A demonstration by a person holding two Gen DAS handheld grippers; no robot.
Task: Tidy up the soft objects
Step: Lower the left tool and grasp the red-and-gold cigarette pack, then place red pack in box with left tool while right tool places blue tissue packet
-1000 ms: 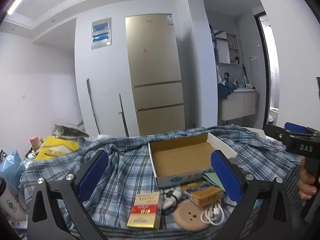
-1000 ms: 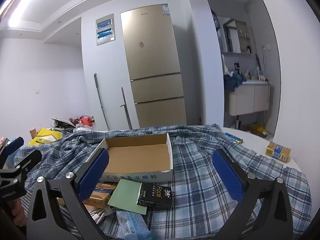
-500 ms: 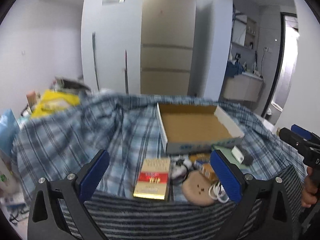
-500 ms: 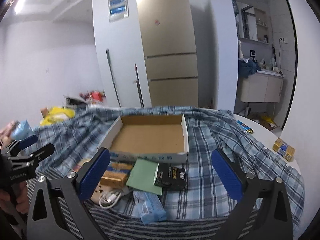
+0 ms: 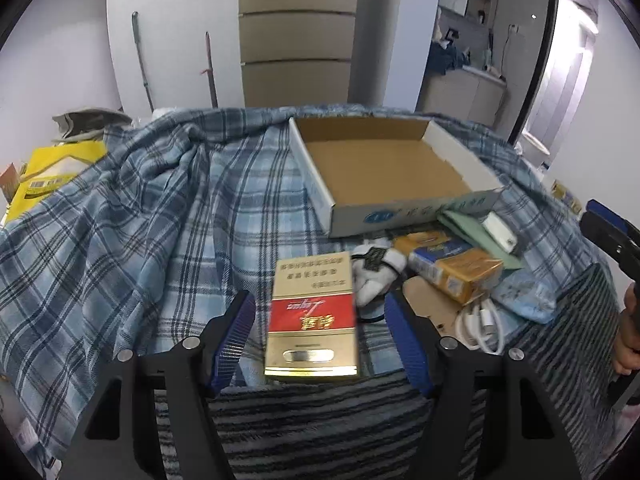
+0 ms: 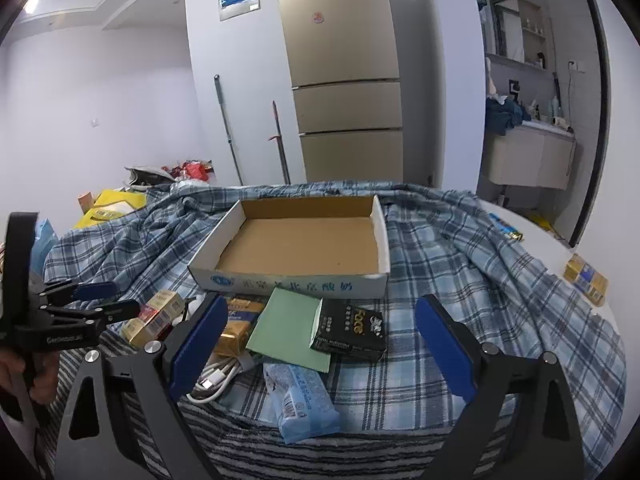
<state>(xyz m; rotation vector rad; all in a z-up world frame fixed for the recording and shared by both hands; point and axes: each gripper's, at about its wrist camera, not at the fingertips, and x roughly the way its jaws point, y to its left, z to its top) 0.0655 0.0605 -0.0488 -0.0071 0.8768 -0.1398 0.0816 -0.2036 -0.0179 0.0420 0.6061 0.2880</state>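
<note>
One cardboard tray (image 6: 304, 240), two hand-held grippers (image 6: 320, 344).

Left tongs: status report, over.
Left tongs just closing, astride gold box, not gripping. Right tongs open, empty. Carton empty. Nothing blocking.

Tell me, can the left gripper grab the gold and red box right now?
Probably yes. The left gripper has just been closing, with the gold and red box already between its fingers, not yet pinched. Nothing lies on top of it.

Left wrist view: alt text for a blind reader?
The left claw straddles a gold and red box, its jaws having just been closing, pads not touching it. Beyond lies an empty cardboard tray on a plaid cloth, with small packets beside it.
</note>
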